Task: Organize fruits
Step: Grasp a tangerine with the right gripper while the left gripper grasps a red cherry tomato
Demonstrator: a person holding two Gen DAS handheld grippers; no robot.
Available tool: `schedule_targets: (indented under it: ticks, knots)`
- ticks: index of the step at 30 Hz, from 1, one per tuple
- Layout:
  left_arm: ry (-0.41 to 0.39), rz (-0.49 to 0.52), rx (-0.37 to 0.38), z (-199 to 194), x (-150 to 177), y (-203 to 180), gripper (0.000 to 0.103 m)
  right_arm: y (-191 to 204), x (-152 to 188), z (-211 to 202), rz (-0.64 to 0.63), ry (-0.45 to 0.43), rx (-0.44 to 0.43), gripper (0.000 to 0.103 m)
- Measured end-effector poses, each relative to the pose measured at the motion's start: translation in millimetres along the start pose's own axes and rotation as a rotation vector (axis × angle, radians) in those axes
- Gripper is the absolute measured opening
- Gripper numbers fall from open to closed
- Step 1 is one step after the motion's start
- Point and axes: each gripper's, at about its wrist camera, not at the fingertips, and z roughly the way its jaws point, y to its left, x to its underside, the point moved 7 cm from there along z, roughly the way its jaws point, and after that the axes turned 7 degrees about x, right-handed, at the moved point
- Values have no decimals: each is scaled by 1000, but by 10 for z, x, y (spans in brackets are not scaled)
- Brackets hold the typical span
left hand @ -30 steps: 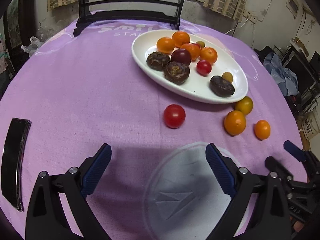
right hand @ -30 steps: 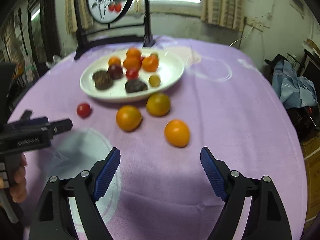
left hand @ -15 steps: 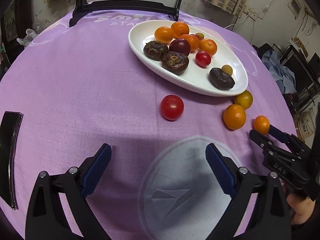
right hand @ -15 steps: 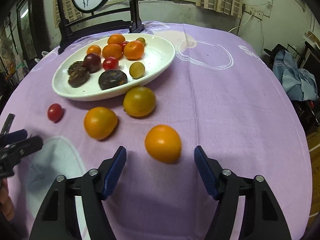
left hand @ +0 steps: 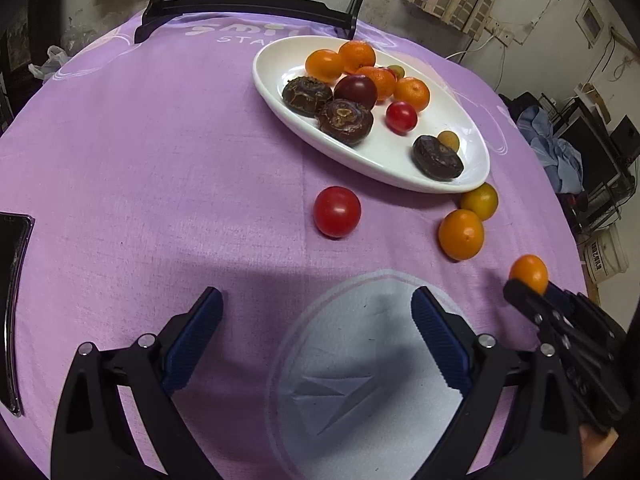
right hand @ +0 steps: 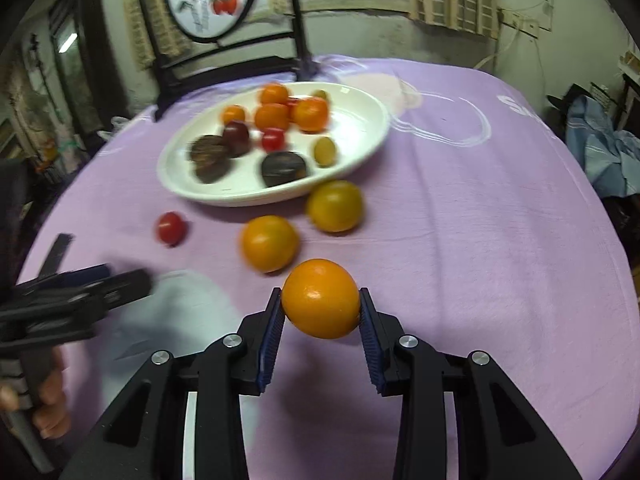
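Low centre of frame: my right jaws clamp orange fruit, just closed | left jaws apart, empty | plate part-filled | three fruits left on desk

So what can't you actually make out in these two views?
- Right wrist view: fruits in the white plate are motion-blurred; kinds unclear.
- Left wrist view: the right hand-held gripper hides the underside of its orange fruit.
- Left wrist view: dark flat object, cut by the edge.
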Motion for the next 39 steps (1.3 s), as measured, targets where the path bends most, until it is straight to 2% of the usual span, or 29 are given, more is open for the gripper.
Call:
schedule_targets:
  ticks: [7, 13, 17, 20, 21, 23, 26, 29, 31, 39]
  knots:
    - [-20, 49, -70, 69, 7, -4, 93, 138, 127, -20, -31, -5, -70, 37]
    - [-43, 109, -144, 122, 5, -20, 93, 131, 128, -72, -40, -18, -68, 38]
    - [-37, 118, -142, 156, -27, -69, 91, 147, 133, -125, -42, -29, -80, 38]
    - [-21, 155, -175, 219, -135, -118, 79, 161, 139, -148, -44, -30, -89, 38]
    - [-18, 153, -173, 247, -178, -123, 75, 167, 140, -153, -45, -30, -92, 38]
    - [-13, 131, -177, 299, -273, -113, 72, 172, 138, -173, -45, -34, -99, 38]
    - [-20, 142, -175, 346, -375, -166, 60, 160, 130, -177, -39, -36, -102, 38]
    - [-23, 131, -163, 358, -405, -189, 47, 138, 138, -134, -25, -19, -106, 38]
    - [-18, 121, -150, 324, -382, -201, 30, 123, 144, -112, -18, -12, -104, 38]
    - [-52, 129, -90, 38, -187, -229, 24, 138, 116, -173, -23, -52, -113, 38]
